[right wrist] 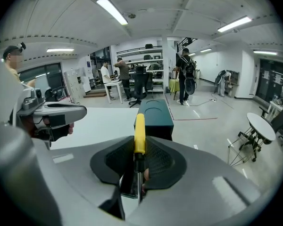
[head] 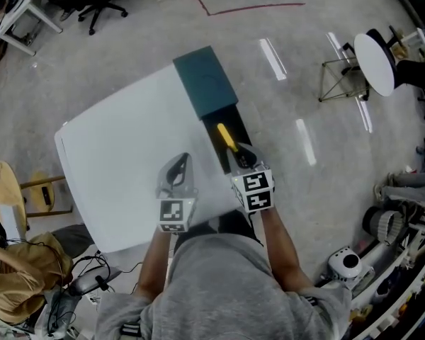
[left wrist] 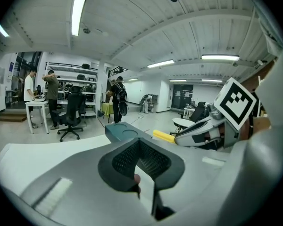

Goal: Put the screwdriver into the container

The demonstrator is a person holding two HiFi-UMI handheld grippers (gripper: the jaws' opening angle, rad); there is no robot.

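A dark teal container [head: 207,82] stands at the far right edge of the white table [head: 120,161], with a black open compartment [head: 239,128] on its near side. My right gripper [head: 242,158] is shut on a screwdriver [head: 227,137] with a yellow handle. The handle points away from me over the black compartment. In the right gripper view the screwdriver [right wrist: 139,133] runs between the jaws of the right gripper [right wrist: 139,145] toward the container [right wrist: 153,112]. My left gripper [head: 176,174] hangs over bare table, its tips together and nothing in them; the left gripper [left wrist: 139,142] looks at the container [left wrist: 122,132].
A round white side table [head: 375,61] and a wire stand [head: 343,80] are on the floor to the right. A wooden stool [head: 10,197] stands at the left, office chairs [head: 103,6] at the back. People [right wrist: 185,69] stand farther off in the room.
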